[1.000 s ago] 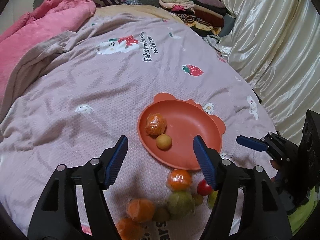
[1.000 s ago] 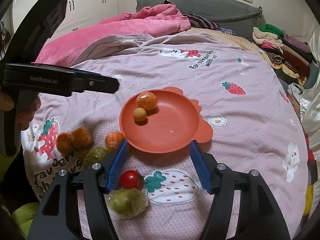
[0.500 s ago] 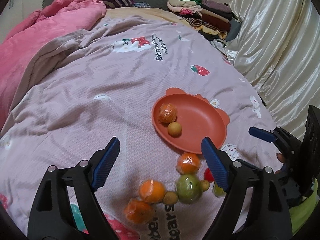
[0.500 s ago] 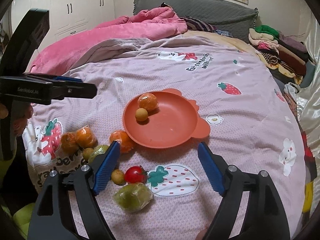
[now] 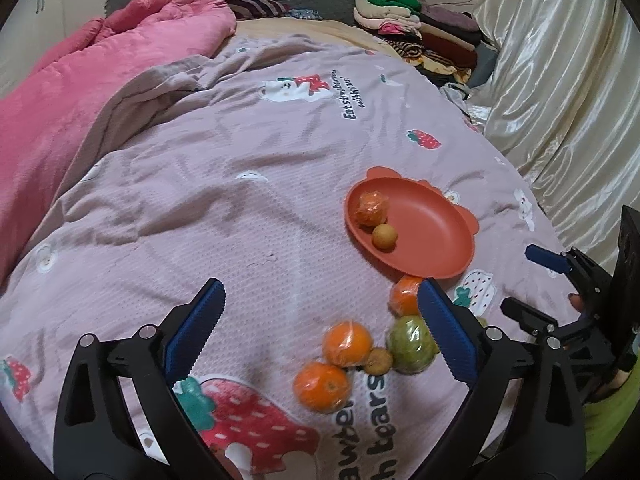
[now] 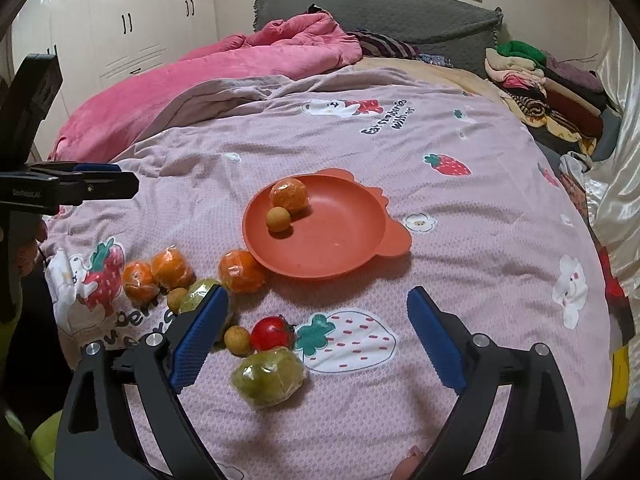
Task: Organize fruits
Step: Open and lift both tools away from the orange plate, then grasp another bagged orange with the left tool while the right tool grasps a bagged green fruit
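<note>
- So, the left claw (image 5: 318,322) is seen hovering over the bed with its jaws opening wide; nothing is gripped, only bare bedspread (image 5: 248,216) lies between the blue pads.
- Just inside its right-hand finger (image 5: 446,334), a cluster of fruit is found: two wrapped oranges (image 5: 347,343), a small brown fruit (image 5: 378,361) touching them, and a wrapped green fruit (image 5: 412,344) partly hidden behind that finger.
- A third wrapped orange (image 5: 405,295) is seen a bit further ahead, right at the tip of the same finger and against the near rim of the plate.
- The orange plate (image 5: 434,236) is placed ahead and to the right of the left claw, with a wrapped orange (image 5: 372,209) and a small yellow-brown ball of fruit (image 5: 385,236) already held in it, touching each other.
- The right claw (image 6: 318,336) is also caught opening, nothing pinched; it is pointed down at the bedspread just short of the plate (image 6: 340,236).
- Between its fingers, toward the left one, a red tomato (image 6: 271,333), a small brown fruit (image 6: 237,340) touching it, and a wrapped green fruit (image 6: 269,376) nearest the camera are lying loose.
- Off past the right claw's left finger (image 6: 198,340), the other oranges (image 6: 172,269) can be spotted.
- Far beyond both claws, a pink blanket (image 6: 224,68) and a stack of folded clothes (image 6: 540,80) are piled up.
</note>
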The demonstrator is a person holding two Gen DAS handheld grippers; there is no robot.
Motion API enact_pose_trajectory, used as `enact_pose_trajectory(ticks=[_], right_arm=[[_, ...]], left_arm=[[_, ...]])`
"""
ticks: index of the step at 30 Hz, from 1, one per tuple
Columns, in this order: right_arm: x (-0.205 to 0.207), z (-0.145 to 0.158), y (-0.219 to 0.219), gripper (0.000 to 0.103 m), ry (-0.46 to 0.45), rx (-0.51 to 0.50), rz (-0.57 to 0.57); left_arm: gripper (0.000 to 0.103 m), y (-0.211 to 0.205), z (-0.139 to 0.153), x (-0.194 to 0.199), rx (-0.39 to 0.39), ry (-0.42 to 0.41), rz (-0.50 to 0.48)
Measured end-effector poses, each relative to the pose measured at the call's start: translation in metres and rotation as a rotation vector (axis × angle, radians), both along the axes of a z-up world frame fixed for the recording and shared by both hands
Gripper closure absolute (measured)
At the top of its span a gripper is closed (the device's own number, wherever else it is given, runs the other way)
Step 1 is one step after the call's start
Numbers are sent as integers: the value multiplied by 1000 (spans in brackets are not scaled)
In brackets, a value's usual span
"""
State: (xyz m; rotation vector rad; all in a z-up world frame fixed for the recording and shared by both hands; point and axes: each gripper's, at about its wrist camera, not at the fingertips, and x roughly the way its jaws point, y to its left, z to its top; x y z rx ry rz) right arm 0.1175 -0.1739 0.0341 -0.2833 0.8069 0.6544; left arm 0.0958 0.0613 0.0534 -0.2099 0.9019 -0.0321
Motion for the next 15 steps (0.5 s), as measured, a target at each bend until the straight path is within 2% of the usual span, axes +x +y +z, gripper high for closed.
enact_pose_trajectory(ticks=[15], right_arm=[[-13, -8, -4, 11, 28, -7, -5]], left_arm=[[10, -6, -21, -25, 84, 41, -22]])
